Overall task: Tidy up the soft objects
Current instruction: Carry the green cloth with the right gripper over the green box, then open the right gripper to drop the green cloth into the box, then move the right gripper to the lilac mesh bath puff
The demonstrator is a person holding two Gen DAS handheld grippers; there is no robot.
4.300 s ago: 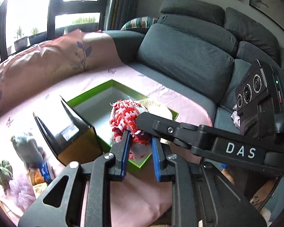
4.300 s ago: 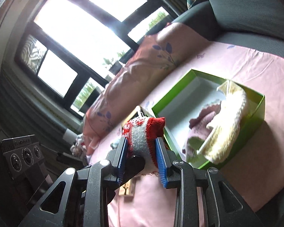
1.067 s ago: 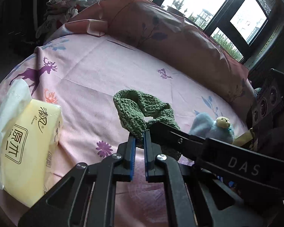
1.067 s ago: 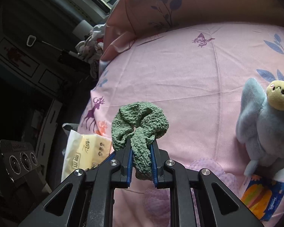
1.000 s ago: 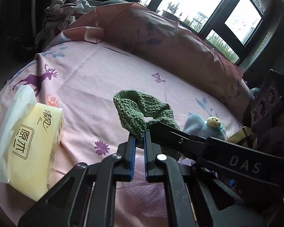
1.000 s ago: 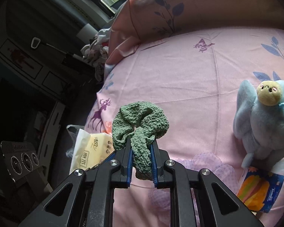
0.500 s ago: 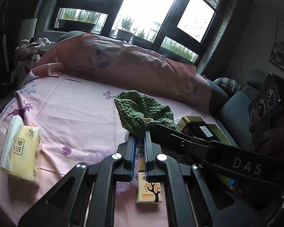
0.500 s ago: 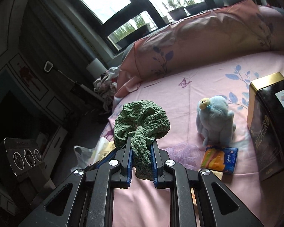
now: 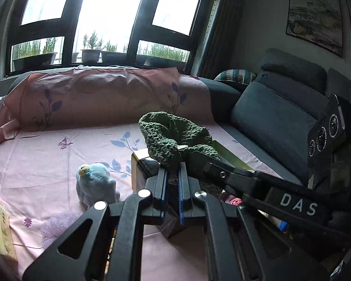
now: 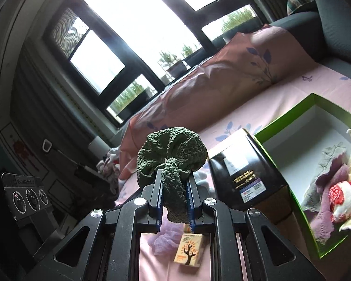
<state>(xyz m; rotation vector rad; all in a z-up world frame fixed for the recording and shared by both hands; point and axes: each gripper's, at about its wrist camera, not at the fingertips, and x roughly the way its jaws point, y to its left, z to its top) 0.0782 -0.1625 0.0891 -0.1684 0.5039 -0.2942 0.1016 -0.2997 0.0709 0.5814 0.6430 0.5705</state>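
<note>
Right wrist view: right gripper (image 10: 174,188) clenches the green knit (image 10: 173,149) beside the green box (image 10: 280,121), several knits already inside; plush left.

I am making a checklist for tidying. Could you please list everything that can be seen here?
knitted piece: 1, dark green, held up by both grippers
open box: 1, green, on the sheet, knitwear inside
tall box: 1, black and gold, beside the open box
plush toy: 1, blue, on the sheet
small pack: 1, orange, on the sheet
sheet: 1, pink
left gripper: shut on the knitted piece
right gripper: shut on the knitted piece
</note>
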